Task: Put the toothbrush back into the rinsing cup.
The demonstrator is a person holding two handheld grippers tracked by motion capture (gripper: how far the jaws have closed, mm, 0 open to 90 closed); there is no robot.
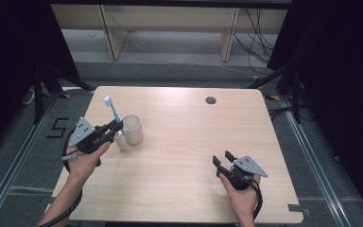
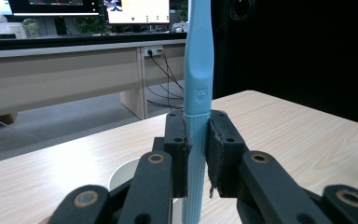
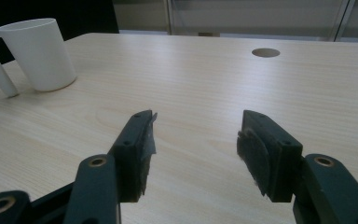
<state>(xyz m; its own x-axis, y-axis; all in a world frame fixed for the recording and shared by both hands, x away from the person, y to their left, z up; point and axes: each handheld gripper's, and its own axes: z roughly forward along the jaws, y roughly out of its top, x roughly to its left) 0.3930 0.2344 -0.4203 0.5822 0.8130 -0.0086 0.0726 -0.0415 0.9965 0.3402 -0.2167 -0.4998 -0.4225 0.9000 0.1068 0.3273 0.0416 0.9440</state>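
Right tongs (image 1: 221, 160) hover low over the pale wooden tabletop (image 1: 189, 142) near its right front corner, jaws spread wide with nothing between them. Left tongs (image 1: 117, 126), over by the left edge, are clamped on the ribbed handle of a light-blue plastic toothbrush (image 1: 114, 113), which stands nearly upright with its white bristle head on top, tilted slightly toward the far left corner. Just beside those tongs, a white plastic cup with a long straight handle (image 1: 133, 129) stands on the tabletop, below the toothbrush's lower end.
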